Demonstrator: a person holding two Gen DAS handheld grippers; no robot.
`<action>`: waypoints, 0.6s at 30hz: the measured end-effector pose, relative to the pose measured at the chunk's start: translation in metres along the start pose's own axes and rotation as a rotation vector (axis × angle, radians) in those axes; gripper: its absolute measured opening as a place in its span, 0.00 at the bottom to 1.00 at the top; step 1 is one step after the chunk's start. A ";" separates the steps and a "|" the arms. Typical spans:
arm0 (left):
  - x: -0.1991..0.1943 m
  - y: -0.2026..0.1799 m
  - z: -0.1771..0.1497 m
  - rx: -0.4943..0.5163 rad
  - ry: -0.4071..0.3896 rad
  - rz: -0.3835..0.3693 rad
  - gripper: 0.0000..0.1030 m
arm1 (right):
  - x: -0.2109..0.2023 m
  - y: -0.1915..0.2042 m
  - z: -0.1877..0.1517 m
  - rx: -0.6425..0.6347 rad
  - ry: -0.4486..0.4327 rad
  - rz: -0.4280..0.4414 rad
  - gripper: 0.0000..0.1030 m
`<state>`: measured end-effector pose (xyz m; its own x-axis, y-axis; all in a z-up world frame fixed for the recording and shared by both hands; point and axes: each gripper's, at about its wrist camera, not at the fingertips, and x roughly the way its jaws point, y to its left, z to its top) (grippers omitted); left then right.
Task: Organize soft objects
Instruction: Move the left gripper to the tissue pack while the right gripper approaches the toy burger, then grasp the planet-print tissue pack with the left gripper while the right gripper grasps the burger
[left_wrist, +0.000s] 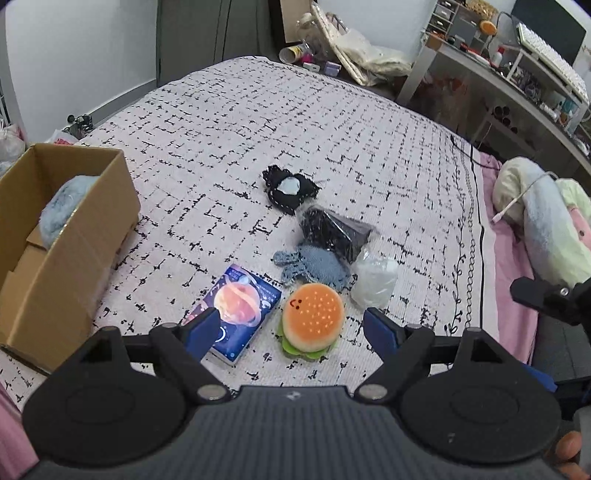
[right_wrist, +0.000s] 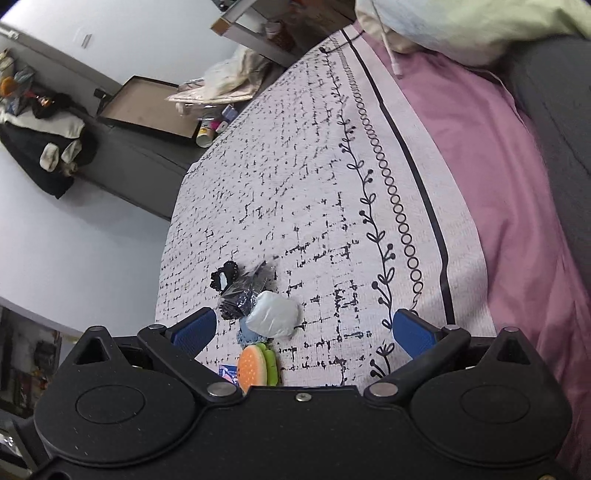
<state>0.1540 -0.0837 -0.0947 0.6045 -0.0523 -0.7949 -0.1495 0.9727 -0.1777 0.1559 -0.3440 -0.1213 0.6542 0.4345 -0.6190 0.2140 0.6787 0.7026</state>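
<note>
Soft toys are lying in a loose cluster on the patterned bedspread, and the hamburger plush is sitting almost squarely between the blue fingers of the left gripper, just ahead of their tips. That gripper's jaws are standing wide apart, gripping nothing. Its left-hand finger is overlapping a space-print book, which is lying just beside the burger. Beyond the fingertips, a blue knitted plush is resting against a clear plastic-wrapped bundle, with a dark wrapped item and a black pouch farther out. Well off to the left of the fingers, a cardboard box is holding a pale blue fluffy piece.

The right gripper is also hanging open and empty, with the burger and the clear bundle showing just inside its left finger; bare bedspread is filling the rest of the gap.
</note>
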 end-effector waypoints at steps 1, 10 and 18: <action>0.003 0.000 -0.001 0.002 0.003 0.003 0.81 | 0.001 -0.001 0.001 0.004 0.004 0.002 1.00; 0.022 0.005 -0.004 -0.023 0.004 0.062 0.81 | 0.013 -0.004 -0.002 0.021 0.064 0.017 1.00; 0.036 0.022 -0.003 -0.026 -0.021 0.085 0.80 | 0.020 0.000 -0.006 0.005 0.088 0.020 1.00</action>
<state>0.1702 -0.0648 -0.1285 0.6049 0.0356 -0.7955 -0.2216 0.9671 -0.1252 0.1650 -0.3317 -0.1356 0.5921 0.4984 -0.6332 0.2053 0.6666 0.7166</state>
